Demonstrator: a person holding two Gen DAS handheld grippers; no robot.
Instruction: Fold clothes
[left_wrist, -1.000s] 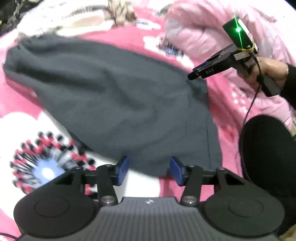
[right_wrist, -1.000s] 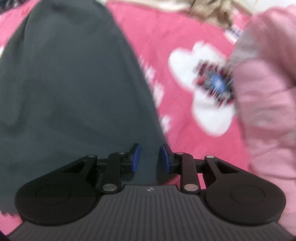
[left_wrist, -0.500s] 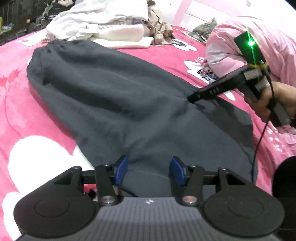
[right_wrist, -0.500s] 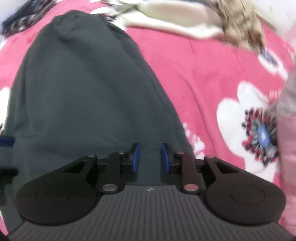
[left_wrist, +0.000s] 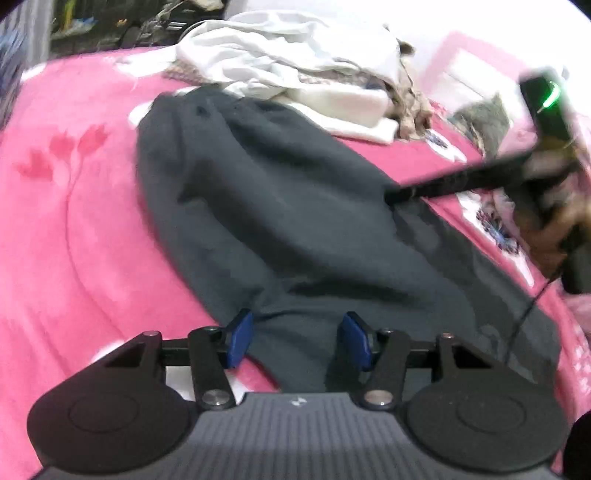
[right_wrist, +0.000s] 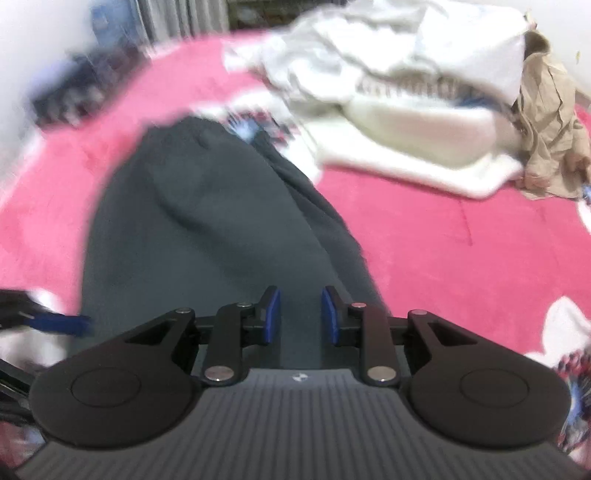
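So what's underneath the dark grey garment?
The pink floral blanket shows all around the dark grey garment, so it lies on that; whatever is directly beneath stays covered.

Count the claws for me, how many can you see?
2. The left claw sits at the near edge of the dark grey garment. The right claw is over the same garment, further right. None seem hidden.
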